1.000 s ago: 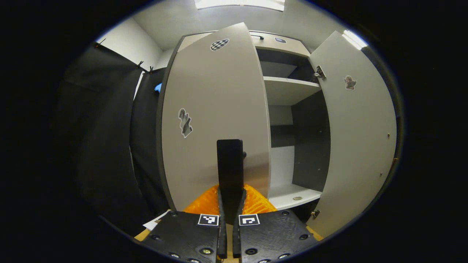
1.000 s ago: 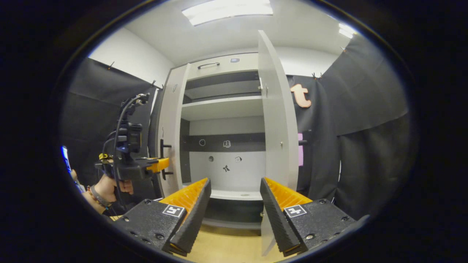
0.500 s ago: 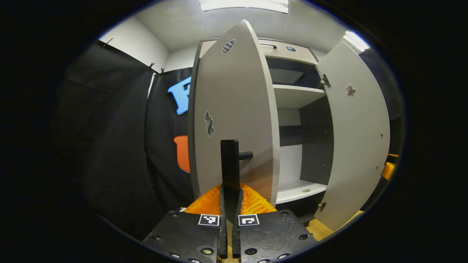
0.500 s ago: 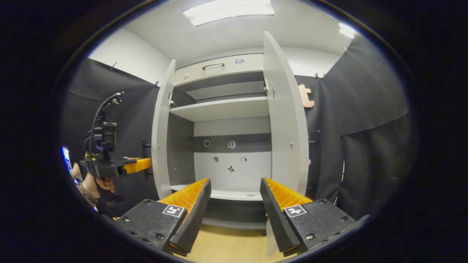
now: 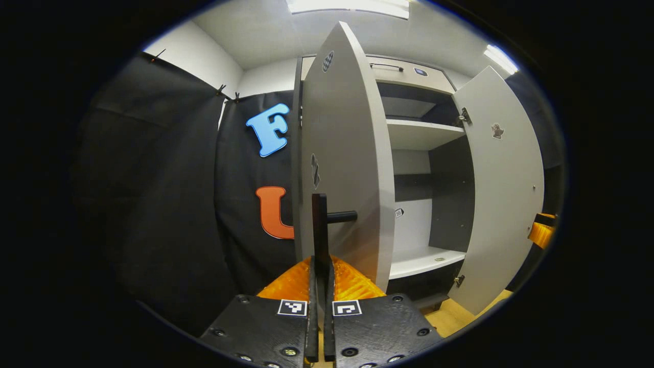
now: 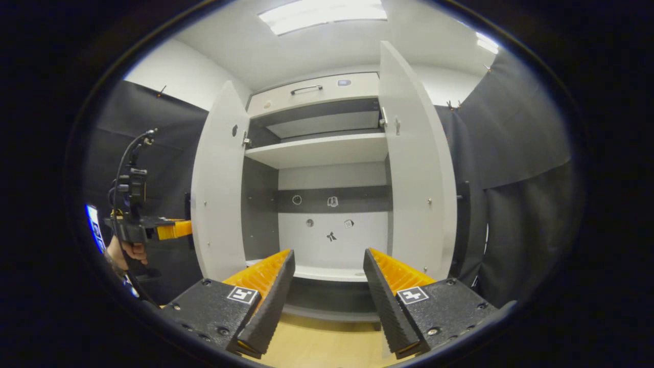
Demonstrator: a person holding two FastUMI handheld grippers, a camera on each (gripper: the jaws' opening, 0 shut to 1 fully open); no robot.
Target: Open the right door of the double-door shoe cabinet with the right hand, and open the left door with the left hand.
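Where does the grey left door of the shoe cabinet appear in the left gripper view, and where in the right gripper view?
Left gripper view: the grey left door stands at centre, nearly edge-on, its black bar handle clamped in the left gripper.
Right gripper view: the same door stands left of centre, its inner face showing, with the left gripper beside it.
Shared landmark: the white upper shelf.

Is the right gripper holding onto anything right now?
No, in the right gripper view the right gripper is open, its fingers spread apart with nothing between them, in front of the open cabinet.
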